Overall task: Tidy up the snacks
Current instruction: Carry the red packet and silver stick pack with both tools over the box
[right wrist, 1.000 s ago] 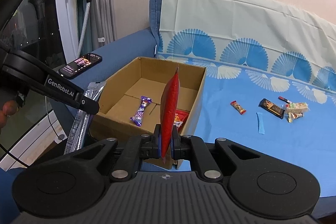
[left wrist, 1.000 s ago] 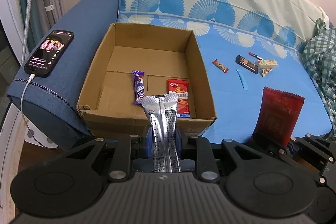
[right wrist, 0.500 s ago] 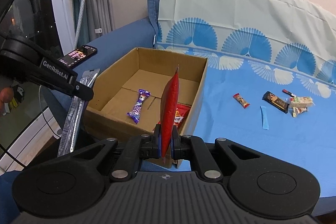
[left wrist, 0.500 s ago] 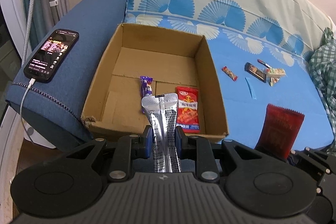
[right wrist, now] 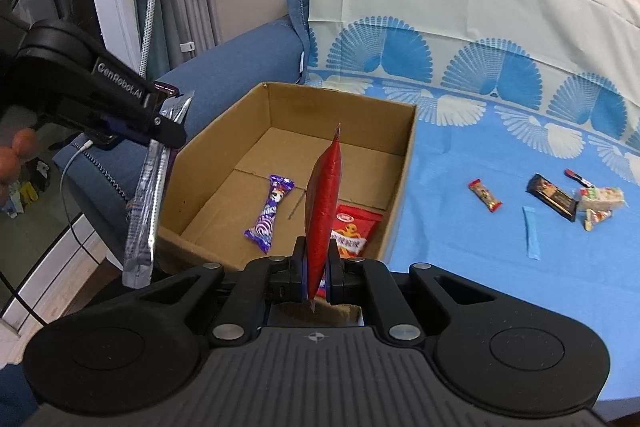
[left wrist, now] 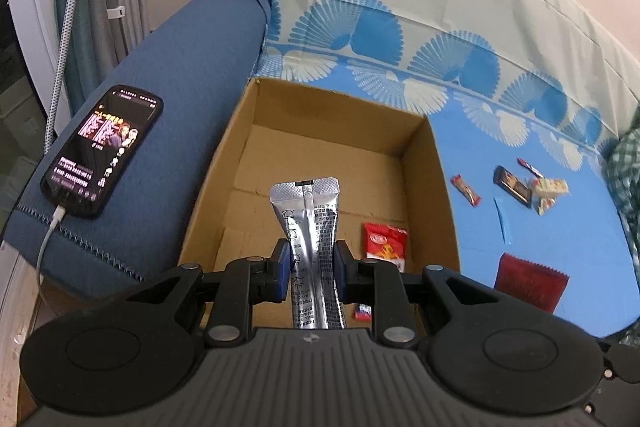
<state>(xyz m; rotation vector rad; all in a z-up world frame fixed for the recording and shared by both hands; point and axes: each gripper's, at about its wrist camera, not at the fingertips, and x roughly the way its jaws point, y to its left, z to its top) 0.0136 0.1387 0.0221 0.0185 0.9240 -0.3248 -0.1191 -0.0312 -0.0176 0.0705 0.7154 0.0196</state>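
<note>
My left gripper is shut on a silver foil packet and holds it over the near edge of an open cardboard box. The left gripper also shows in the right wrist view with the packet hanging at the box's left wall. My right gripper is shut on a red pouch, edge-on, at the box's near right corner. The pouch shows in the left wrist view. A purple candy wrapper and a red snack pack lie in the box.
The box stands on a sofa with a blue fan-print cover. Several small snacks lie on it: a red bar, a dark bar, a blue stick. A charging phone lies on the blue armrest.
Both grippers have moved forward and up toward the box with their packets still held. The silver packet now stands over the box's inside.
</note>
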